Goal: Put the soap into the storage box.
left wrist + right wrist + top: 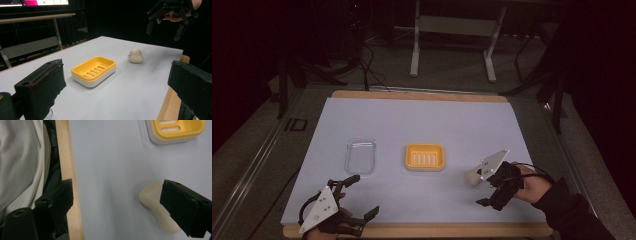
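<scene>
The work surface is a table with a wooden edge, covered by a pale blue-grey sheet, set in a dark room with a metal frame stand on the floor behind it. The left gripper rests at the near left corner of the sheet, its jaws spread wide and holding nothing. In the left gripper view, the two black pads stand well apart at the frame edges. Ahead of this gripper, between its jaws in that view, sits a yellow soap dish on a white base; beyond the dish lies a cream bar of soap with a pinched waist. A clear plastic lid lies just forward of the left gripper, beside the soap dish. The right gripper is held above the near right area of the sheet, jaws wide open and empty. In the right gripper view, one jaw partly covers the bar of soap, which lies on the sheet; contact cannot be determined. The other jaw hangs over the wooden edge. The soap dish is ahead of the right gripper, well apart from the soap.
</scene>
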